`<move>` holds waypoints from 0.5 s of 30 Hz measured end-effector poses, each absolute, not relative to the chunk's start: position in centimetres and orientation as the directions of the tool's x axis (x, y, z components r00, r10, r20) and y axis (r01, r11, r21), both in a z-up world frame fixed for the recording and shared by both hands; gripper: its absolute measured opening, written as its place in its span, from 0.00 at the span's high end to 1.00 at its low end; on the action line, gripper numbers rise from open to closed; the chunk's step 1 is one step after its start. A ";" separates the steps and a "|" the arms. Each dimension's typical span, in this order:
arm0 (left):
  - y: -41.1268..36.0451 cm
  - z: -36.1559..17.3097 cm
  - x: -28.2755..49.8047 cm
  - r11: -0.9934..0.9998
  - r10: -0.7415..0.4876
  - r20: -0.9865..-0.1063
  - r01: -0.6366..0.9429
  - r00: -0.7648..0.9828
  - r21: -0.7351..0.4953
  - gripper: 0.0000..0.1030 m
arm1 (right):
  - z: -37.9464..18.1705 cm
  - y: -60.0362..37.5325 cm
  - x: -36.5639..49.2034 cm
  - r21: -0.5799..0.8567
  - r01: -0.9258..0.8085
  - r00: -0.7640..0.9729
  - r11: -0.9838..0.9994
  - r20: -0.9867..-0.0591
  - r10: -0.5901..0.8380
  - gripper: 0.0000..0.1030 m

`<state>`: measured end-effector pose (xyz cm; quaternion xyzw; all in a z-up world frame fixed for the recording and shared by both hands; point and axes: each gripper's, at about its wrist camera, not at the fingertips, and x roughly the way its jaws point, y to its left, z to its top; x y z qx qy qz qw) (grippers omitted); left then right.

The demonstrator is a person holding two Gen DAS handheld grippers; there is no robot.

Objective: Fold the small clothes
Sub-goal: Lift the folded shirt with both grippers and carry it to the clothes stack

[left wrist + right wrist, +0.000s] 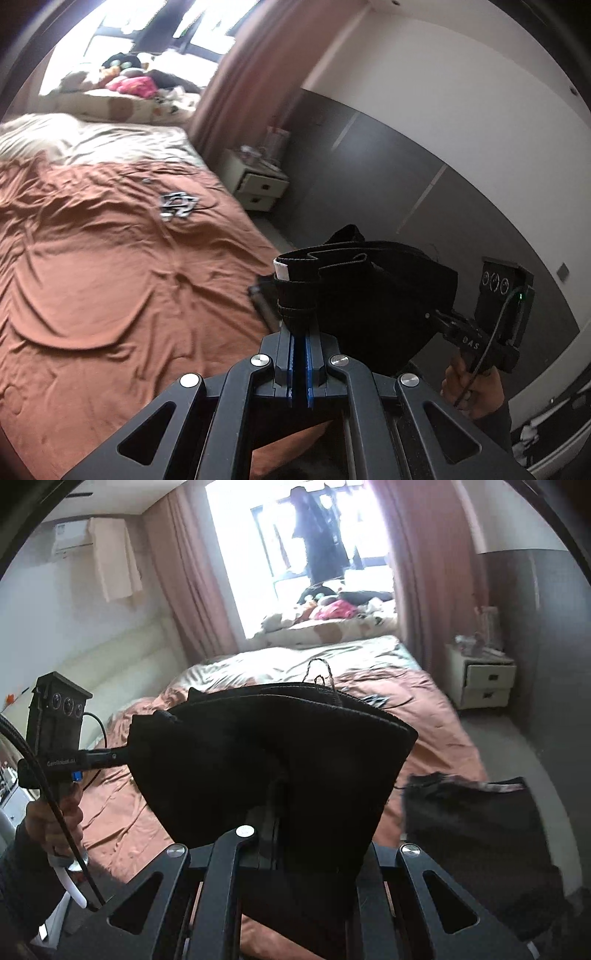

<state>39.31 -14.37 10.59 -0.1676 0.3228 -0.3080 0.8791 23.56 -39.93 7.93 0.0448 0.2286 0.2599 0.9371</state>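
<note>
Black garment (373, 295) held in the air between both grippers, above the near right corner of the bed (110, 277), not touching the rust-brown cover. Left gripper (301, 325): jaws together, clamped on a bunched, banded edge of the garment with a white tag (282, 271) showing; tag too small to read. Right gripper (275, 797): jaws nearly together, pinching the cloth, which drapes over the fingers and hides the tips, so how deep the bite goes is hard to tell. Risks: both holds look like thin pinches on edges, so a pull apart could slip one corner free and drop the cloth in a heap; the bunched left hold could carry folds unevenly into the lay-down; a loose thread loop (321, 672) at the top hem might snag. A second dark garment (476, 830) lies at the bed's near right edge and could be dragged off. Writing: "DAS" on the right gripper's body in the left wrist view; a small maker's mark on the left gripper's body in the right wrist view, blurred.
</note>
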 end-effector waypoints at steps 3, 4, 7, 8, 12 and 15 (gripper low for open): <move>-17.3 11.5 39.0 0.740 -0.670 -0.459 0.470 0.584 -0.481 0.96 | 8.2 -40.7 21.9 0.194 -0.447 0.780 0.873 -0.393 0.487 0.92; -18.1 11.7 39.0 0.734 -0.676 -0.456 0.480 0.579 -0.480 0.96 | 8.5 -41.6 20.9 0.188 -0.437 0.789 0.879 -0.388 0.475 0.92; -20.7 12.3 38.9 0.706 -0.707 -0.445 0.510 0.550 -0.491 0.96 | 8.9 -42.2 19.7 0.169 -0.416 0.808 0.894 -0.382 0.448 0.93; -21.2 12.5 38.8 0.702 -0.711 -0.443 0.518 0.546 -0.489 0.96 | 9.0 -42.4 19.5 0.162 -0.408 0.814 0.899 -0.381 0.438 0.92; -24.0 13.3 38.5 0.673 -0.740 -0.429 0.560 0.519 -0.483 0.96 | 9.4 -42.7 17.2 0.143 -0.381 0.836 0.913 -0.368 0.406 0.93; -25.9 13.6 38.4 0.647 -0.762 -0.420 0.584 0.492 -0.490 0.96 | 9.5 -42.7 15.8 0.135 -0.358 0.849 0.924 -0.365 0.382 0.93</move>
